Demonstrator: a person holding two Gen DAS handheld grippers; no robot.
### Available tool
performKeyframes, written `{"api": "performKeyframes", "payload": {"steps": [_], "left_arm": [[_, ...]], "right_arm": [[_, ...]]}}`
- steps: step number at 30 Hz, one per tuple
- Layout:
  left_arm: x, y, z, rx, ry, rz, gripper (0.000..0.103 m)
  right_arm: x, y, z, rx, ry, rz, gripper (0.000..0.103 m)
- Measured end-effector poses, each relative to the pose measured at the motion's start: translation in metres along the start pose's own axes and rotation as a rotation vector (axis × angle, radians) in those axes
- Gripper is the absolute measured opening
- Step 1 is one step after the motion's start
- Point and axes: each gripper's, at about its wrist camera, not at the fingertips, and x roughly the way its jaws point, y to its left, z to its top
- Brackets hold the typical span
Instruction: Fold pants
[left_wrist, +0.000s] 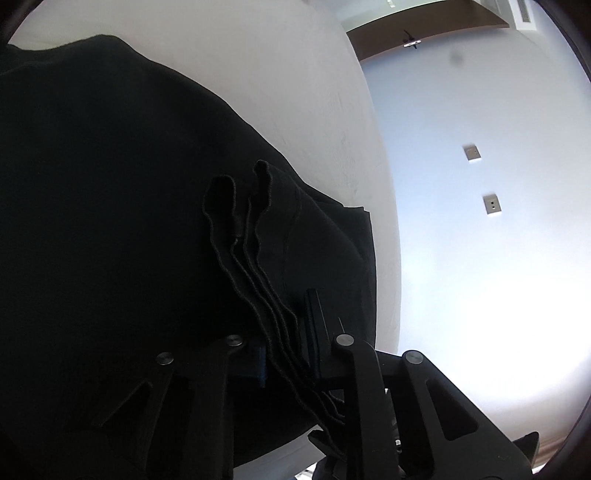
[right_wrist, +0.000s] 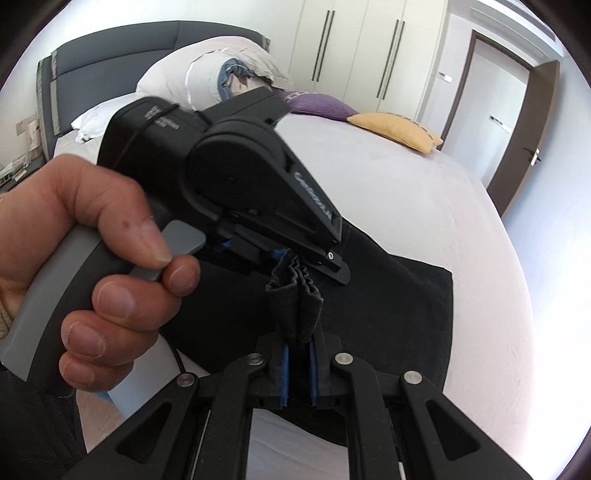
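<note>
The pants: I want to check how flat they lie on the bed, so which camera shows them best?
The right wrist view: the black pants spread over the white bed, their edges clear, both grippers pinching a bunched edge. The left wrist view shows them only as a dark, underexposed mass with stacked hems.

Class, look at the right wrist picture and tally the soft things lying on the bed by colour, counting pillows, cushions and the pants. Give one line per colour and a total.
White pillows: 2, the second lying lower by the headboard
Purple cushion: 1
Yellow cushion: 1
Black pants: 1
Total: 5
</note>
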Motion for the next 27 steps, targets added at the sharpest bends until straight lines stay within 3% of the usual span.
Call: {"api": "performKeyframes", "payload": {"steps": [5, 10, 20, 27], "left_arm": [[-0.024, 0.011, 0.014, 0.025, -0.008, 0.034, 0.010], [-0.058, 0.036, 0.031, 0.055, -0.012, 0.122, 0.010], [-0.070, 0.078, 0.042, 0.032, -0.023, 0.214, 0.010], [-0.080, 0.086, 0.015, 0.042, -0.035, 0.218, 0.010]], "right_arm": [[0.008, 0.028, 0.014, -0.059, -0.006, 0.040, 0.010], [0.027, 0.063, 0.034, -0.116, -0.005, 0.100, 0.010], [0.071, 0.103, 0.041, -0.146, 0.070, 0.189, 0.010], [0.091, 0.107, 0.035, -0.134, 0.107, 0.207, 0.011]]}}
